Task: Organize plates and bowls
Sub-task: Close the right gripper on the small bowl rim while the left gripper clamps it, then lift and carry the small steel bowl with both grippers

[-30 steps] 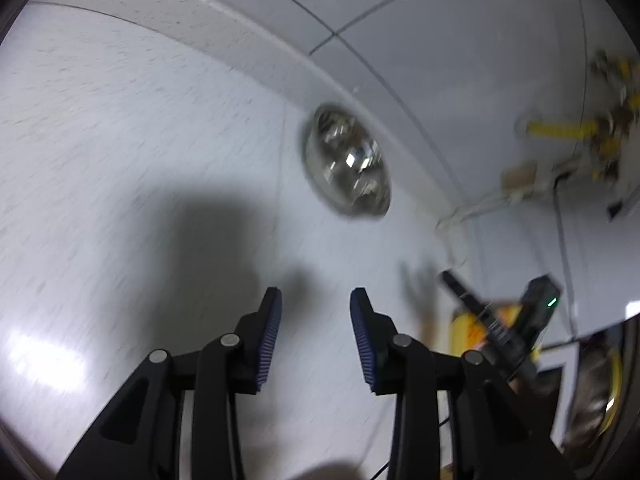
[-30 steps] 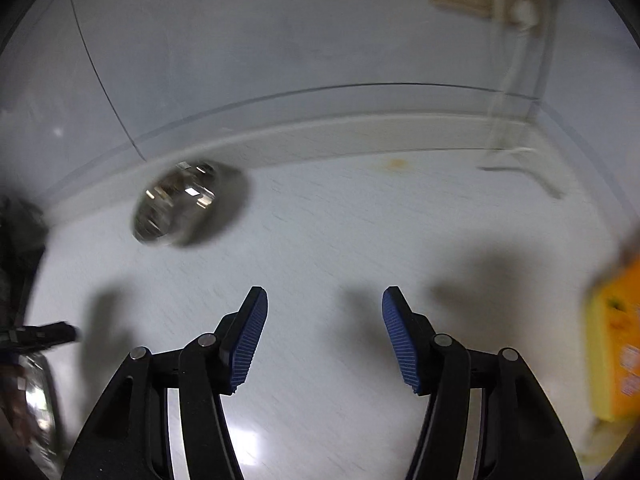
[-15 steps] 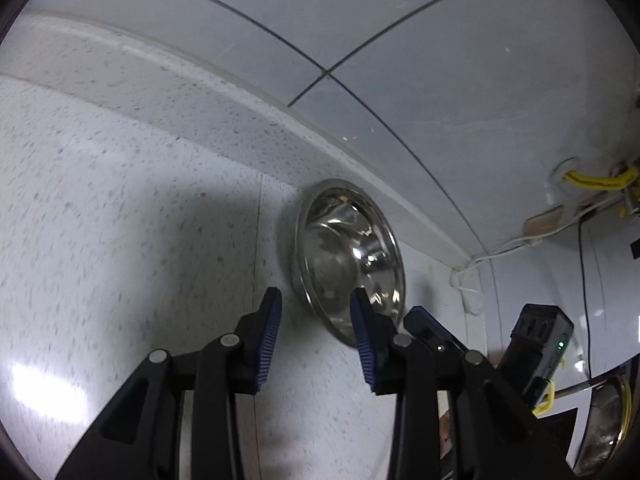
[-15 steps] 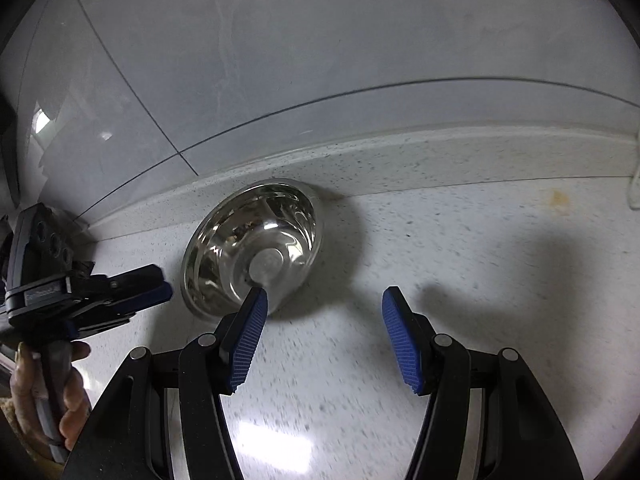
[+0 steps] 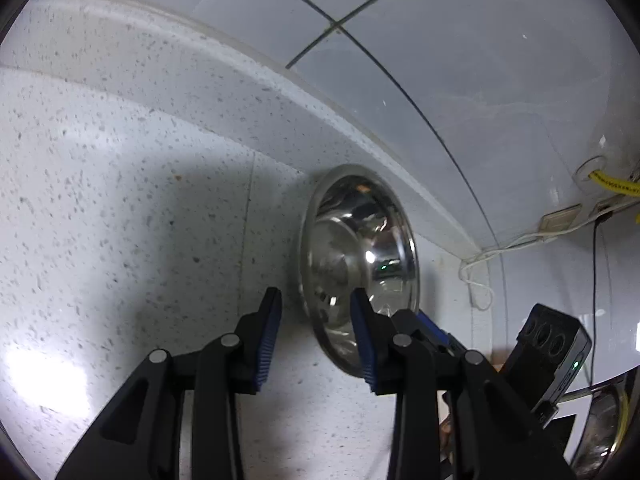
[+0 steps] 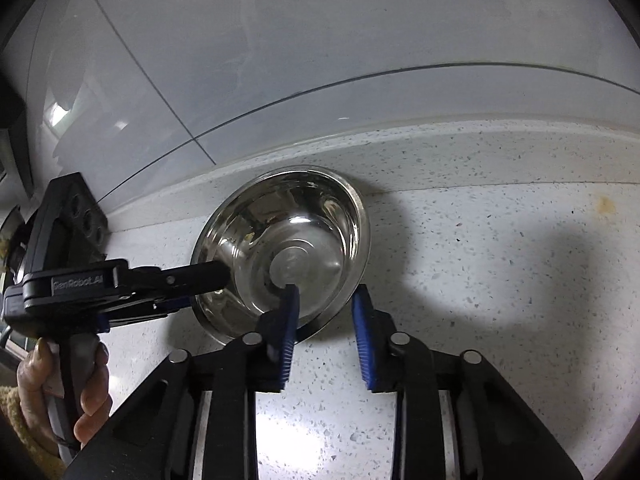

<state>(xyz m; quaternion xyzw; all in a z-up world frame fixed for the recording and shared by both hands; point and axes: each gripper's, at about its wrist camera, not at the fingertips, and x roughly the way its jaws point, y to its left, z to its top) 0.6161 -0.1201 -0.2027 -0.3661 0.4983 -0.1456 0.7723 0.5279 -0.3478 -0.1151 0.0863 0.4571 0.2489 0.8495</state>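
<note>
2 open grippers, left gripper (image 5: pixel 316 312) and right gripper (image 6: pixel 325 312), straddle the bowl (image 6: pixel 288 248) rim.

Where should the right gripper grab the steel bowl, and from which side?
Judging by pose: pinch the near rim of the steel bowl, one pad inside, one outside. The right gripper already straddles that thin lip; the far side sits close to the backsplash.
</note>
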